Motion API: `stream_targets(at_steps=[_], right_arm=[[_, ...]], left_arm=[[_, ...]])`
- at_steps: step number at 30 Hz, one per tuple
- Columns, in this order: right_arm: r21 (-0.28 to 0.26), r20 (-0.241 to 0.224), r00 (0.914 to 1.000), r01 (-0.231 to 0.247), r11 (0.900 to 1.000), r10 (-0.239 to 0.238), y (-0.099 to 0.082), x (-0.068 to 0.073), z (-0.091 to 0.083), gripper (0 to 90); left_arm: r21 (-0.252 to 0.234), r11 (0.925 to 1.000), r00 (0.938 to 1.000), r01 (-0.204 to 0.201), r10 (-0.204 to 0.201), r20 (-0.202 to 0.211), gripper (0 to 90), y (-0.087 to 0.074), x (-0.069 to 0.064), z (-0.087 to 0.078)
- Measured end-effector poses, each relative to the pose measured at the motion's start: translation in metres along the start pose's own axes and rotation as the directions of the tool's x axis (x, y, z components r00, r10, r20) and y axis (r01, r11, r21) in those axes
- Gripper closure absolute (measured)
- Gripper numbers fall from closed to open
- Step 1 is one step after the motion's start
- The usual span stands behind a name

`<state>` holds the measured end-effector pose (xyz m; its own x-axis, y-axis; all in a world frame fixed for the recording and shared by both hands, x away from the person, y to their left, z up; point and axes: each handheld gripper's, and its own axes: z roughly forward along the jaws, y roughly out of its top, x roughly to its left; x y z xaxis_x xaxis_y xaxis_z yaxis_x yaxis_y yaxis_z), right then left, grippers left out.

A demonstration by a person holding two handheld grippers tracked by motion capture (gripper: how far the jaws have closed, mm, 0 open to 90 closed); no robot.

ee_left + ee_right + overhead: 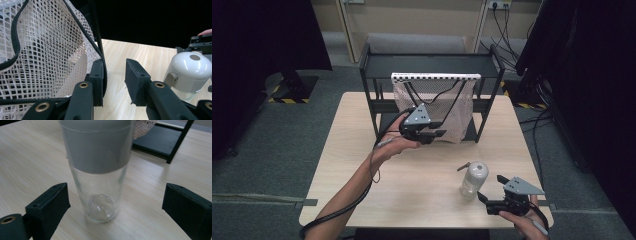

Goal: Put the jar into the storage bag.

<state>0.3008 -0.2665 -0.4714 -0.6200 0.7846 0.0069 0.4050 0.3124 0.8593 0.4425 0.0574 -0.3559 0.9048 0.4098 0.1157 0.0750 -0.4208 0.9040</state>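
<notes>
On the pale wooden worktop (362,150) stands a black metal rack (372,70), and from its upper bar hangs a white mesh bag (434,107) with a black trim and a white checked strip along its top. The left gripper (432,134) is held up against the lower front of that bag; in the left gripper view its 2 fingers (96,80) stand a small way apart, and the black trim of the bag's edge runs down along the inner face of the left one, between the 2 — whether the pads actually pinch it cannot be told, since bare worktop shows through the gap. The clear bottle (473,180), glass below and with a pale grey cap and a small side handle, stands upright on the near right part of the worktop, well apart from the rack. The right gripper (492,192) sits just beside it, toward the person; in the right gripper view its fingers (50,202) are spread wide on either side of the bottle's lower body — neither pad touches the glass, so it grips nothing.
</notes>
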Motion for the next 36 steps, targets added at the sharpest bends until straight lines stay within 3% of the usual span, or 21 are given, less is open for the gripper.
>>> stream_targets(at_steps=[9,14,20,25,28,32,36], right_arm=[[-0.015,-0.037,0.9993,0.002,0.9999,-0.003,0.011,0.007,0.011,9.3],[-0.009,-0.024,0.9996,0.012,0.9999,-0.013,0.014,0.008,0.014,11.5],[-0.026,-0.054,0.9985,-0.002,0.9997,0.000,0.016,0.008,0.021,16.4],[-0.010,-0.044,0.9990,-0.004,0.9999,0.004,0.017,0.006,0.029,24.5],[-0.020,-0.078,0.9967,-0.027,0.9994,0.026,0.016,0.005,0.031,28.5],[-0.034,-0.059,0.9983,-0.004,0.9994,0.002,0.017,0.005,0.030,29.9],[-0.047,-0.065,0.9977,-0.023,0.9986,0.020,0.016,0.005,0.030,30.1]], left_arm=[[0.001,0.9999,0.9999,-0.013,0.013,-0.003,67.1,0.001,-0.002,0.000],[0.002,0.9999,0.9999,-0.013,0.013,-0.004,66.7,0.001,-0.002,0.000],[0.002,0.9999,0.9999,-0.015,0.015,-0.005,65.7,0.001,-0.003,0.001],[0.000,0.9998,0.9998,-0.018,0.018,-0.003,65.7,0.002,-0.003,0.001],[-0.002,0.9999,0.9999,-0.016,0.016,-0.002,65.7,0.002,-0.003,0.001],[-0.009,0.9999,0.9999,-0.011,0.011,-0.001,65.6,0.001,-0.003,0.000],[-0.010,0.9999,0.9999,-0.011,0.011,-0.002,65.6,0.000,-0.003,0.000]])
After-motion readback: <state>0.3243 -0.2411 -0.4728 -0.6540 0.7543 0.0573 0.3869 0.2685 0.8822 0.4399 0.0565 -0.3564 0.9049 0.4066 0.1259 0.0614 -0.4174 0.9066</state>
